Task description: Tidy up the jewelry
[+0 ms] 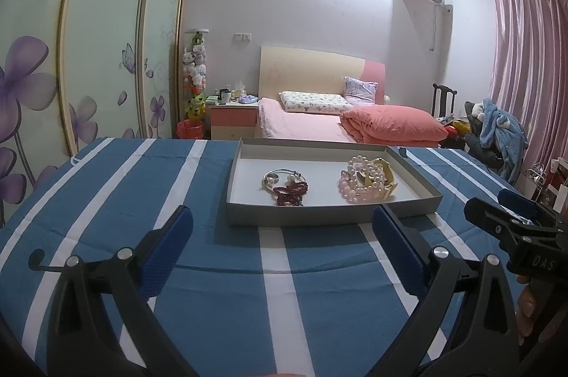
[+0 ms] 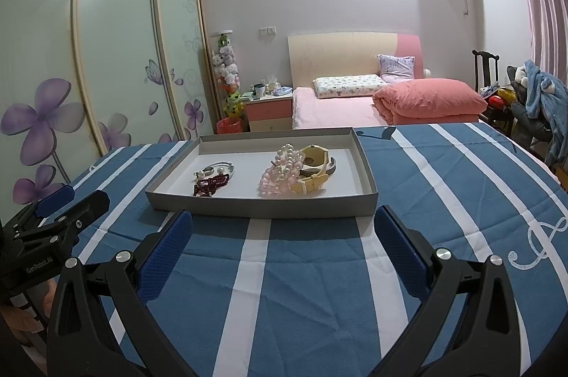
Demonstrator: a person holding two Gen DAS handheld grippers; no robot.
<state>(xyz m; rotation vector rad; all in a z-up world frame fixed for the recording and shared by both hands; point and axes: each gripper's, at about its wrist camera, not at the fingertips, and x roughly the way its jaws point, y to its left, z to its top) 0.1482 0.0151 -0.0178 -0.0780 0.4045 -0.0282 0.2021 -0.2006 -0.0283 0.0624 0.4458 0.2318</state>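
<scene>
Both empty — left gripper (image 1: 283, 228) and right gripper (image 2: 284, 228) gape wide, short of the tray (image 2: 262, 208).

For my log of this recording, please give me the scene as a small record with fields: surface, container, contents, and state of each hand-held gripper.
surface: blue and white striped cloth
container: shallow grey tray, lying on the cloth
contents left: silver bangle touching dark red bead bracelet
contents right: pink and white pearl bracelets piled with yellow watch
left hand-held gripper: open, holds nothing, short of the tray
right hand-held gripper: open, holds nothing, short of the tray
</scene>
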